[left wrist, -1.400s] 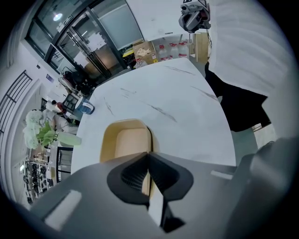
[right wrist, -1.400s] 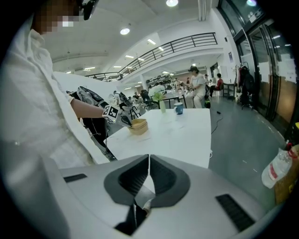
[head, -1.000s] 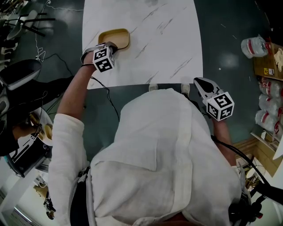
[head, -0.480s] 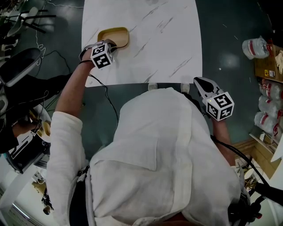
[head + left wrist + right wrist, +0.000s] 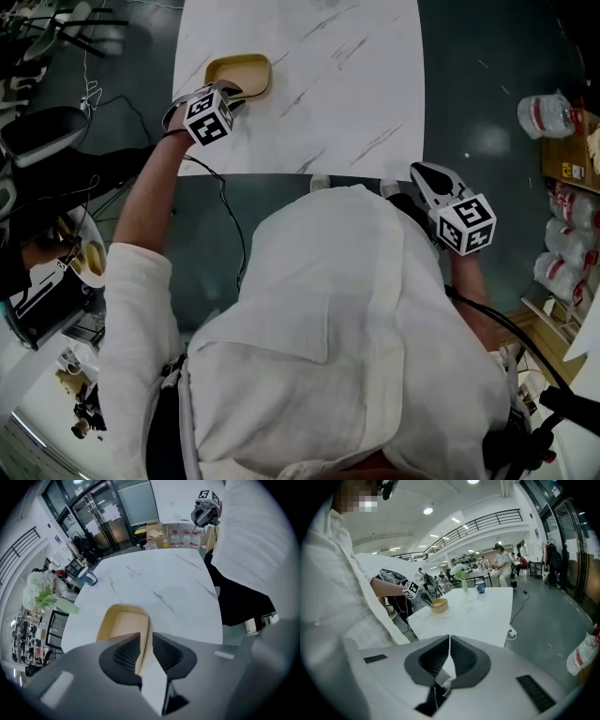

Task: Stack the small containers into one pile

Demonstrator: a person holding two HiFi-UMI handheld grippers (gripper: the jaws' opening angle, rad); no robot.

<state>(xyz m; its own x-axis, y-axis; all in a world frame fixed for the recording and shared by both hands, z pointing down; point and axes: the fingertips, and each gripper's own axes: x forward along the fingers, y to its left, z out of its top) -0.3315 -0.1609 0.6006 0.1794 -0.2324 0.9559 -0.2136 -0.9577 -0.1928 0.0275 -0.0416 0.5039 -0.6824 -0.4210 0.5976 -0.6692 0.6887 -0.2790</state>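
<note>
A tan, rounded-rectangular container rests near the left edge of the white marble table. My left gripper is shut on the container's near rim. In the left gripper view the container has one wall pinched between the jaws of my left gripper. My right gripper hangs off the table's near right corner, shut and empty. In the right gripper view the jaws of my right gripper meet with nothing between them. The container shows far off on the table in that view.
Plastic water bottles and cardboard boxes lie on the floor to the right. A black cable runs from the left gripper past the table's near edge. A vase of flowers and a blue cup stand at the table's far end.
The left hand has swung slightly to the left while its gripper stays on the container's rim. The right gripper has not moved.
</note>
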